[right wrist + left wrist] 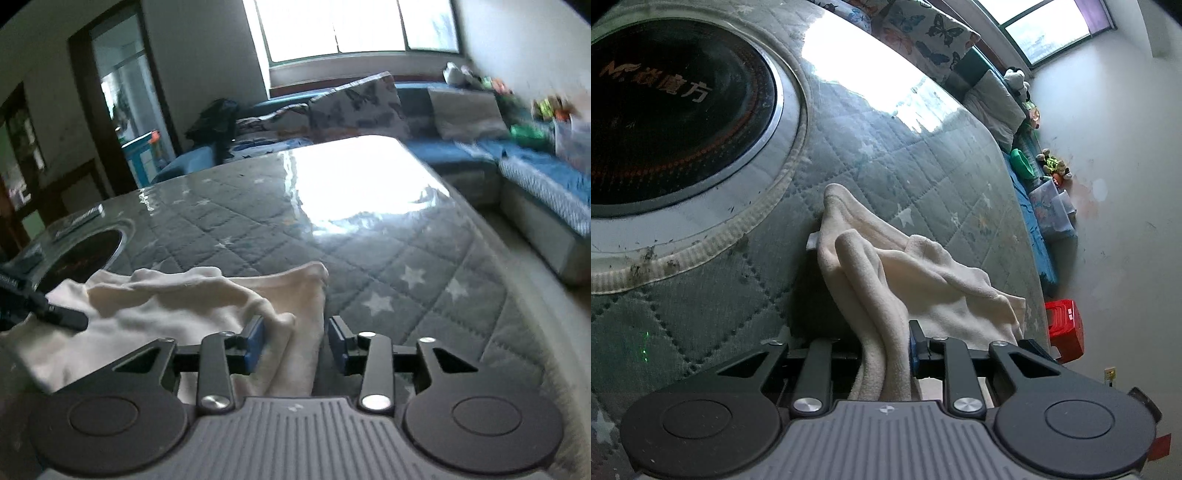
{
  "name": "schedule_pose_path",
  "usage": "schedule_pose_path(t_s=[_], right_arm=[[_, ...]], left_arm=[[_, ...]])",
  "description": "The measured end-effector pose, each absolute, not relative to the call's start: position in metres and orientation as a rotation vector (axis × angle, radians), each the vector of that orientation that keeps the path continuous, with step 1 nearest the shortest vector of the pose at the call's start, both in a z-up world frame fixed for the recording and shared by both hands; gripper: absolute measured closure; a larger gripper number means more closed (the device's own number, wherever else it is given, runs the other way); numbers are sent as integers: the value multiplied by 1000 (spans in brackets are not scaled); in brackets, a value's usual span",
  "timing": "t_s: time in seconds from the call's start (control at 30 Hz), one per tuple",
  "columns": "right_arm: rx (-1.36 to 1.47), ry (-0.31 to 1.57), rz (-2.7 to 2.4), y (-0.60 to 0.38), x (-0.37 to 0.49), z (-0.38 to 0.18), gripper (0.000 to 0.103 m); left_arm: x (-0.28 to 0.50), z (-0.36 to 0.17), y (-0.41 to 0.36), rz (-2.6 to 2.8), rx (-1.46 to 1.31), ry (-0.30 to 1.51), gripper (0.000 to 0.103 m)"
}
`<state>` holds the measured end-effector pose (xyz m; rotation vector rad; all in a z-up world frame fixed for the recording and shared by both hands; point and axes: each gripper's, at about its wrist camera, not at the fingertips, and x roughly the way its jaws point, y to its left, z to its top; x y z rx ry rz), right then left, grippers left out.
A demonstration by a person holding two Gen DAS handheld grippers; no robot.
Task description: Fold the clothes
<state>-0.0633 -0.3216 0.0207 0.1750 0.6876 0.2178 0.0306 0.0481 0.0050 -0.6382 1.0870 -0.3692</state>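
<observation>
Currently left tool point(886, 354) pinches cream garment point(923, 280); right tool point(295, 341) narrow, cloth between pads but unclamped. Risk: hem slips free, fold skews.

Cream garment point(177, 314) between right gripper point(295, 343) pads
</observation>
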Motion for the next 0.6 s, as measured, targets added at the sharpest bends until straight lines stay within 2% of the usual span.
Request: schedule_pose_path(t_s=[0.1,0.17,0.2,0.23,0.33,0.6], right_arm=[[205,682,238,-323,-64,17,64],[204,679,255,-321,-66,16,68],[201,677,261,-320,-67,16,74],[190,673,261,-318,-68,17,85],[168,651,255,-312,-73,22,92],[102,563,238,-315,-89,61,94]], left_arm=[[30,6,47,-368,-632,1086,80],[30,6,47,-366,-625,1084,80],[30,7,45,-364,-620,1082,80],[30,7,44,-363,-613,1080,80],[29,11,40,-357,-581,1071,80],[33,41,7,-423,-475,996,81]])
